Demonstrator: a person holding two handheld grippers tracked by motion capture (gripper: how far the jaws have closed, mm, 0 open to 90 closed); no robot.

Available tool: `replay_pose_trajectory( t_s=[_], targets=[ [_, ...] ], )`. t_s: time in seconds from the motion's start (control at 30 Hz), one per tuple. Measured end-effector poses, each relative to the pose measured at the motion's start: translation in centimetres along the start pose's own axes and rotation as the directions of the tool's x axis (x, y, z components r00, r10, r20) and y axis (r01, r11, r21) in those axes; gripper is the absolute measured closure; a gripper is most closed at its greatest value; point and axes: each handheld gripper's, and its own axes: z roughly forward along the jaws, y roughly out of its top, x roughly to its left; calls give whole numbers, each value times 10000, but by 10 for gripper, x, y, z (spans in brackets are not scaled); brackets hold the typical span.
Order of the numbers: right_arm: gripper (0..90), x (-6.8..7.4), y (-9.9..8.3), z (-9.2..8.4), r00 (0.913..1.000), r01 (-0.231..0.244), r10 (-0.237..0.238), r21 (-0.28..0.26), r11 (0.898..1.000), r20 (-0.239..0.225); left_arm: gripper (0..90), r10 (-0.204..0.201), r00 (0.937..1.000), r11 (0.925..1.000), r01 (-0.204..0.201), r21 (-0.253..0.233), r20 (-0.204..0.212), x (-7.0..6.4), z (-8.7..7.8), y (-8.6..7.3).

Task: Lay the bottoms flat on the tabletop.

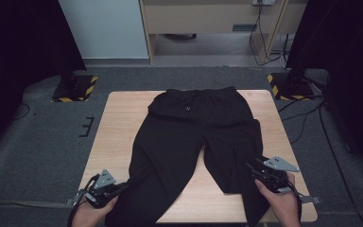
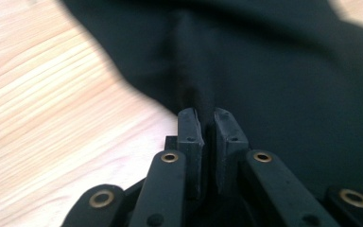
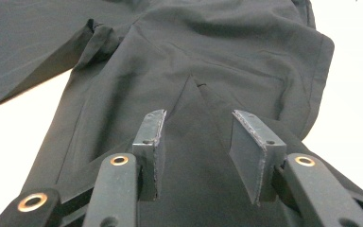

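Where the person's two hands enter at the near edge of the wooden surface (image 1: 118, 113), each carries a tool laid against one leg of a pair of black trousers (image 1: 189, 142). At near left, the left tool (image 1: 121, 188) meets the hem end of the left trouser leg; in the left gripper view its jaws stand almost together, with a fold of black cloth pinched between the pads, so this tool (image 2: 207, 113) is closed on the trousers (image 2: 283, 80). At near right, the right tool (image 1: 251, 166) lies on the lower part of the right trouser leg; in the right gripper view its jaws stand apart over the cloth with a raised crease between them and the pads not pressing, so this tool (image 3: 199, 116) is open above the trousers (image 3: 208, 56). Farther off, the legs run up the surface to the crotch, and the elastic waistband (image 1: 196, 94) lies near the far edge. Beyond the surface lie grey carpet (image 1: 38, 142) and two stand bases striped yellow and black (image 1: 75, 87).
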Motion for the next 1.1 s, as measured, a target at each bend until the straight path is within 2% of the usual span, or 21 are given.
replay_pose_trajectory(
  t_s=[0.03, 0.1, 0.13, 0.2, 0.23, 0.27, 0.33, 0.37, 0.4, 0.47, 0.57, 0.67, 0.7, 0.77, 0.8, 0.83, 0.9, 0.97, 1.03, 1.1],
  targets=[
    [559, -1, 0, 0, 10000, 0, 0, -14, 10000, 19, 759, 120, 9990, 9999, -116, -101, 431, -5, 0, 2],
    [558, -2, -1, 0, 10000, -15, 15, 0, 10000, 46, 698, 379, 9921, 9990, -349, -278, 1195, -14, 3, 7],
    [557, -2, -1, 0, 10000, 2, -2, 25, 10000, 38, 669, 525, 9919, 9983, -491, -321, 1160, -17, 5, 9],
    [554, -1, -1, 1, 10000, 3, -3, 70, 10000, 16, 587, 578, 9953, 9971, -536, -549, 773, -17, 6, 15],
    [553, -1, -1, 1, 10000, 37, -37, 64, 10000, 12, 517, 457, 9980, 9966, -425, -700, 445, -14, 5, 17],
    [552, -1, -1, 1, 10000, 67, -67, 68, 10000, 12, 494, 299, 9995, 9956, -288, -895, 110, -10, 4, 20],
    [550, 0, -1, 1, 10000, 39, -39, 95, 9999, 8, 487, 34, 9983, 9949, -92, -1001, -581, 0, 1, 24],
    [550, 0, -1, 2, 10000, 67, -68, 123, 9999, 11, 484, -136, 9955, 9963, 56, -856, -936, 6, 3, 25],
    [550, 0, -2, 3, 10000, 97, -97, 155, 9998, 11, 476, -264, 9938, 9975, 191, -679, -1080, 12, 7, 26],
    [550, 1, -2, 4, 10000, 97, -97, 239, 9997, -18, 449, -452, 9926, 9988, 425, -255, -1127, 20, 19, 24],
    [548, 3, -2, 5, 9997, 226, -225, 230, 9995, -20, 399, -391, 9944, 9990, 409, 164, -983, 23, 39, 23],
    [547, 3, -2, 6, 9996, 265, -265, 266, 9993, -21, 352, -284, 9971, 9990, 308, 323, -706, 23, 54, 25],
    [545, 3, -2, 6, 9996, 267, -267, 285, 9992, -7, 358, -203, 9979, 9985, 233, 486, -617, 23, 58, 25],
    [545, 3, -3, 6, 9997, 251, -251, 316, 9992, -20, 389, -50, 9970, 9965, 115, 833, -771, 24, 66, 26],
    [544, 3, -3, 6, 9996, 269, -268, 292, 9992, -18, 398, -119, 9974, 9972, 171, 727, -714, 25, 66, 26],
    [542, 3, -2, 6, 9996, 267, -267, 277, 9993, -22, 471, -137, 9969, 9969, 196, 757, -774, 25, 66, 28],
    [542, 3, -2, 5, 9996, 274, -273, 265, 9993, -20, 675, 95, 9956, 9959, -11, 899, -936, 23, 65, 29],
    [541, 2, -2, 6, 9996, 291, -291, 269, 9992, -12, 817, 239, 9945, 9943, -130, 1063, -1018, 23, 63, 29],
    [542, 2, -3, 6, 9996, 280, -280, 280, 9992, -18, 870, 272, 9931, 9947, -156, 1017, -1141, 25, 59, 30],
    [542, 2, -3, 5, 9997, 232, -232, 288, 9993, -14, 875, 238, 9909, 9962, -125, 858, -1326, 29, 50, 34]
  ],
)
